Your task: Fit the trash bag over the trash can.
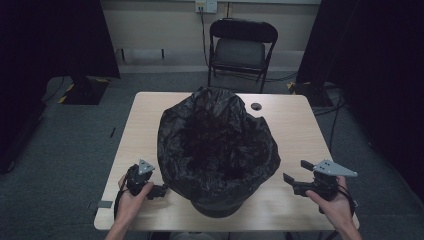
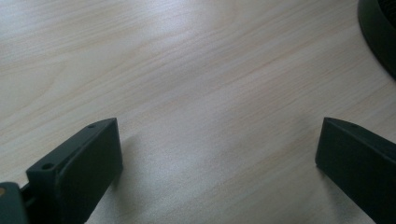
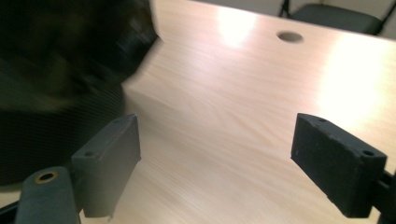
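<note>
A black bin (image 1: 218, 205) lined with a crumpled black bag (image 1: 217, 140) stands in the middle of the light wooden table (image 1: 290, 125), the bag's mouth gaping upward. My left gripper (image 1: 161, 190) is low at the bin's left side, open, with its jaws pointing at the bin. In the left gripper view my left gripper (image 2: 219, 140) has only bare tabletop between its jaws, and the bin's edge (image 2: 379, 35) shows at top right. My right gripper (image 1: 295, 171) is open to the right of the bin. The right gripper view has my right gripper (image 3: 217, 140) open, with the bag (image 3: 70, 46) to its left.
A round cable hole (image 1: 256, 106) is in the table behind the bin, and the cable hole (image 3: 289, 36) appears ahead in the right gripper view. A black folding chair (image 1: 240, 47) stands beyond the far edge. Dark curtains hang on both sides.
</note>
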